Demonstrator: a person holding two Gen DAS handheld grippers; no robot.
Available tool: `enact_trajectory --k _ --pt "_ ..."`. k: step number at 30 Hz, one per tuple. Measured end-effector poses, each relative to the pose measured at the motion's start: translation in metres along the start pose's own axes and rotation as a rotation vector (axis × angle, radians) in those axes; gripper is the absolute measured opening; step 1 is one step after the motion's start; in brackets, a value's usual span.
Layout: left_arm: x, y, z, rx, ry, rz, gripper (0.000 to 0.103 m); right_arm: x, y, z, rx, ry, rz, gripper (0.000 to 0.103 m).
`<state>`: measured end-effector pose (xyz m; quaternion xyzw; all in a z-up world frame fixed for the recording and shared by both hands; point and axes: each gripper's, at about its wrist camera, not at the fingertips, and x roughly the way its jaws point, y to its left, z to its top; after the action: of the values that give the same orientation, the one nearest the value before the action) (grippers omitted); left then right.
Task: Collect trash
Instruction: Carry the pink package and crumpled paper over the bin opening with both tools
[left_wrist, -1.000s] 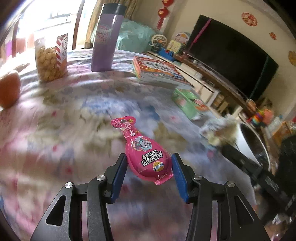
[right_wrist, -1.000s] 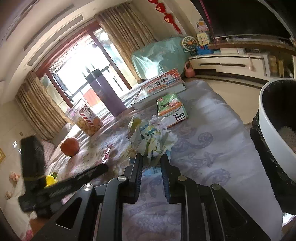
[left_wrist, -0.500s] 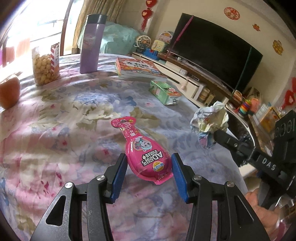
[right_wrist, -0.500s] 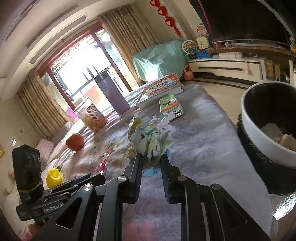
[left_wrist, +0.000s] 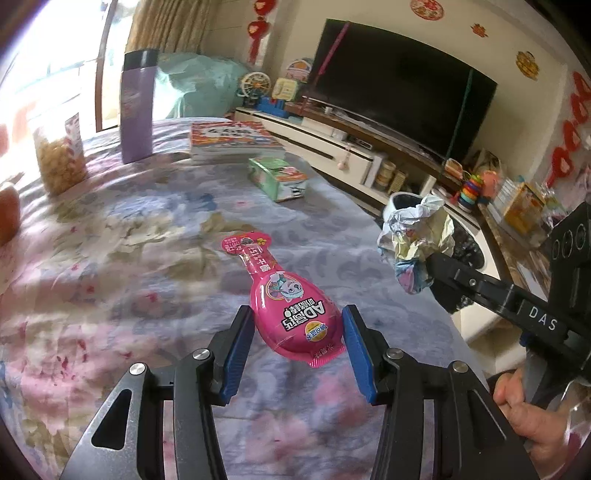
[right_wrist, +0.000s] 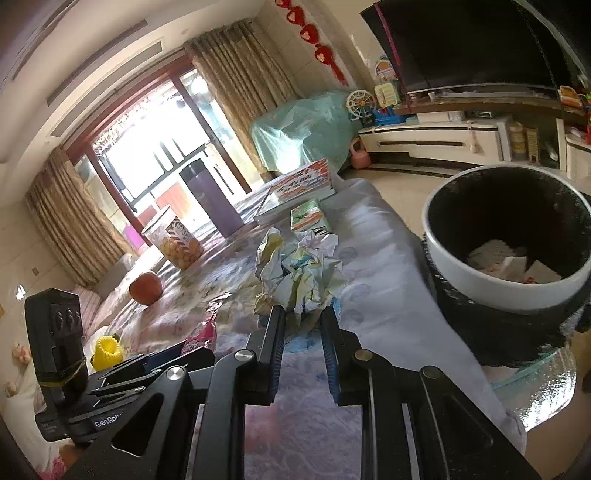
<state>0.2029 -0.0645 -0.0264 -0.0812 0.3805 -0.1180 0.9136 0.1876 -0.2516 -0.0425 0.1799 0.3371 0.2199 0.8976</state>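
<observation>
Both pieces are picked up but not binned: the left gripper (left_wrist: 297, 347) pinches the pink wrapper (left_wrist: 291, 314) at lower centre, the right gripper (right_wrist: 303, 325) pinches the crumpled paper (right_wrist: 299, 273), short of the trash bin (right_wrist: 461, 266) at right, which already holds scraps.

Daylight floods in from the glass doors (right_wrist: 155, 173) at ten o'clock, blown out to white in both views. The floral tablecloth (left_wrist: 110, 266) is softly blurred nearby. Fisheye distortion bends the television (left_wrist: 399, 96) and curtains (right_wrist: 243, 92); corners darken to black.
</observation>
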Motion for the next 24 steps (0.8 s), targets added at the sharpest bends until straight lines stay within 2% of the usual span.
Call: enact_trajectory --k 24 --pt "0.014 -0.058 0.012 0.119 0.019 -0.049 0.047 -0.047 -0.035 0.002 0.052 -0.074 -0.050 0.020"
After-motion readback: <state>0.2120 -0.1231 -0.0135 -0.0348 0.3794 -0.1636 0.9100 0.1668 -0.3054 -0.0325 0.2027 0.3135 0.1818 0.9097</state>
